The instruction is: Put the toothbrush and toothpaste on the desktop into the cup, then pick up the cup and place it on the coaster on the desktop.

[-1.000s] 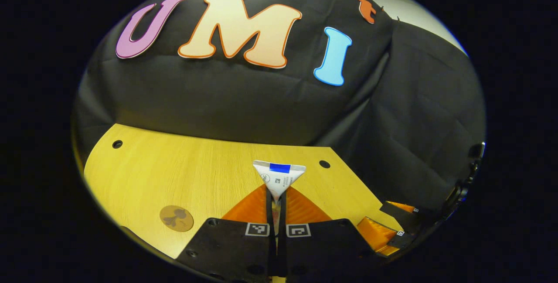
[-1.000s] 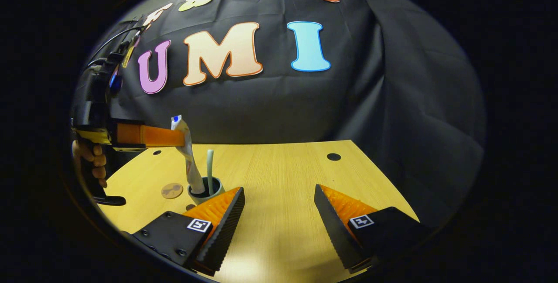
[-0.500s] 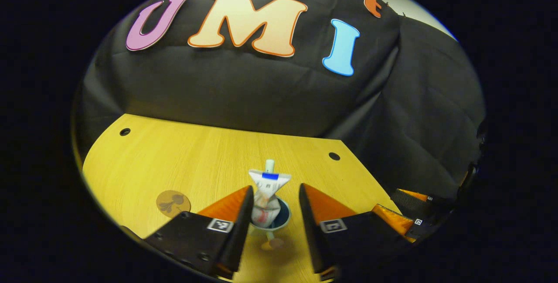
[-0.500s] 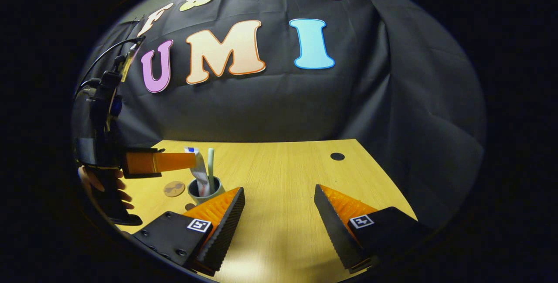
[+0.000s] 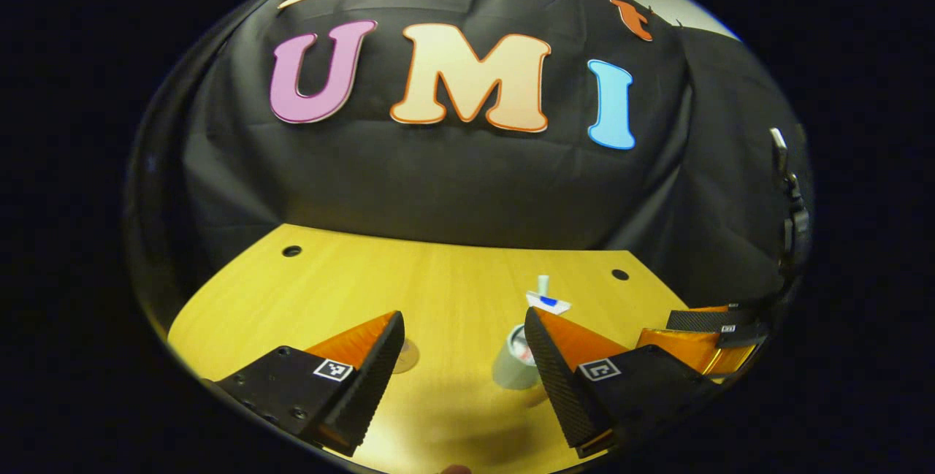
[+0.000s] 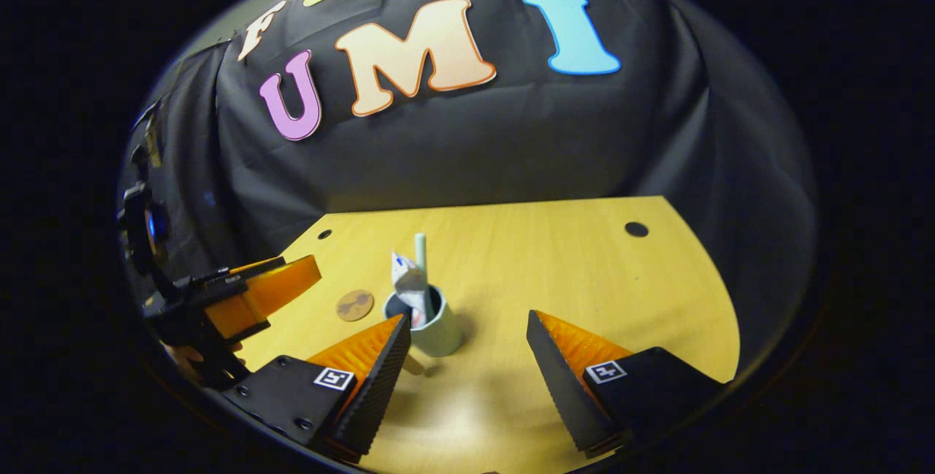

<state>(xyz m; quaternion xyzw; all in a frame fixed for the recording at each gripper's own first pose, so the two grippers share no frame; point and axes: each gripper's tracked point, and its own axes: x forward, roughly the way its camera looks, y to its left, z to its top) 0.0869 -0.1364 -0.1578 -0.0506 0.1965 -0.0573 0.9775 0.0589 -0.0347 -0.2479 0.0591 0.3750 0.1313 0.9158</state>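
The right tongs (image 6: 467, 357) gape empty just short of the cup (image 6: 438, 328) on the counter (image 6: 584, 277). Toothpaste (image 6: 405, 280) and toothbrush (image 6: 421, 258) stand tall inside (top-heavy, I judge), so a clumsy squeeze could tip it. Beyond, the coaster (image 6: 355, 305); left tongs (image 5: 464, 364) empty, spread.

Recording booth: black cloth wall (image 6: 467, 145) behind bare wooden desktop (image 6: 555, 269).

Nothing really readable here tbh. Each gripper finger carries a little square black-and-white marker (image 6: 334, 377), just a pattern, and the print on the toothpaste (image 6: 407, 280) ahead of the right claw is too small.
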